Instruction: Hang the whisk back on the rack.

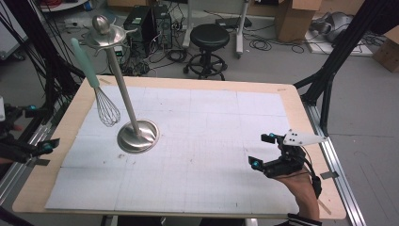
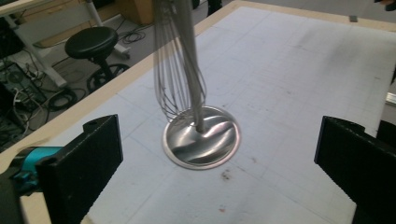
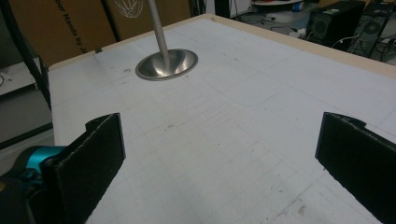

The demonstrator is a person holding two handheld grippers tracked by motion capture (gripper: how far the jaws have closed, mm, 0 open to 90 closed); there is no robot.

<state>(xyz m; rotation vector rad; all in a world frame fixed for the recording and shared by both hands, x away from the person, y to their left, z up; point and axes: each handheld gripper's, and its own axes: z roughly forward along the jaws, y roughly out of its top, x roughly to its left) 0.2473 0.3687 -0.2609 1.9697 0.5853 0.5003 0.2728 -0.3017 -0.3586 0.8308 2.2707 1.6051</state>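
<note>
Right now the whisk (image 1: pixel 102 94) hangs from the steel stand (image 1: pixel 129 101) at the upper left of the high view, wires just above the round base. Left gripper (image 1: pixel 33 146) at the left edge, jaws wide, empty; right gripper (image 1: pixel 263 150) lower right, also wide, empty.

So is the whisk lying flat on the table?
No, the whisk hangs from the top of the metal stand, its wires clear of the table.

Beyond your worktop (image 1: pixel 291 101) you have a grey floor (image 1: pixel 263 66), a black round stool (image 1: pixel 209 36), computer towers (image 1: pixel 149 21) amid tangled cables, cardboard boxes (image 1: pixel 294 16), and what may be black tripod legs (image 1: pixel 346 44) at the right.
</note>
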